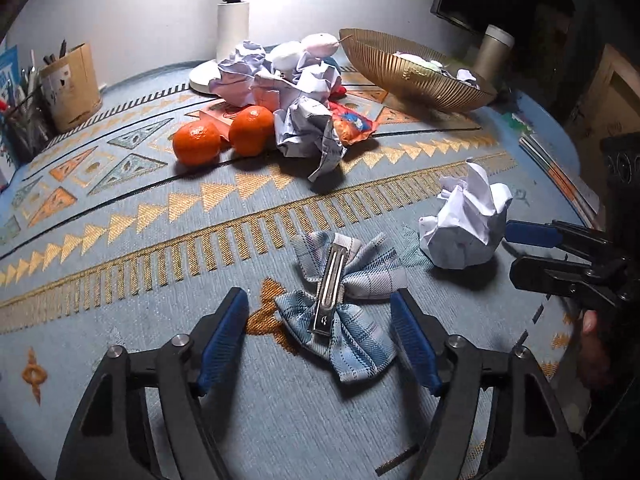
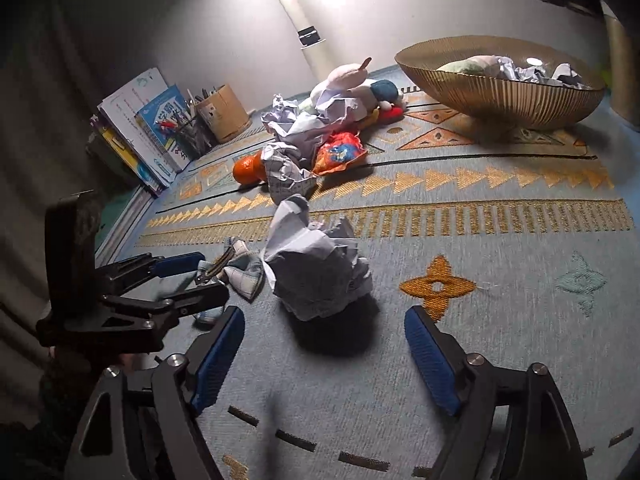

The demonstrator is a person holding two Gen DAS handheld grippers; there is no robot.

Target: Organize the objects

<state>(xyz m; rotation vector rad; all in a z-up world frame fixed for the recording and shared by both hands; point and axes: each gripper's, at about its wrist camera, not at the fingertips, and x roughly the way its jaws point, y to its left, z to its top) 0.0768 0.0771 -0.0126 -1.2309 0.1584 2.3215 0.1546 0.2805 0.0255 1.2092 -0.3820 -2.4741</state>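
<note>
The left gripper stands spread around the plaid bow clip, pads not touching it. The right gripper stands spread just short of a crumpled paper ball. A skewed closing could skid the clip's metal bar sideways. Only the right view shows papers inside the far gold bowl.

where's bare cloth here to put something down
Free: the patterned blue cloth between the ribbed gold bowl and the near crumpled white paper ball. Crowded: the far pile of crumpled papers beside two oranges, and around the plaid bow hair clip.
</note>
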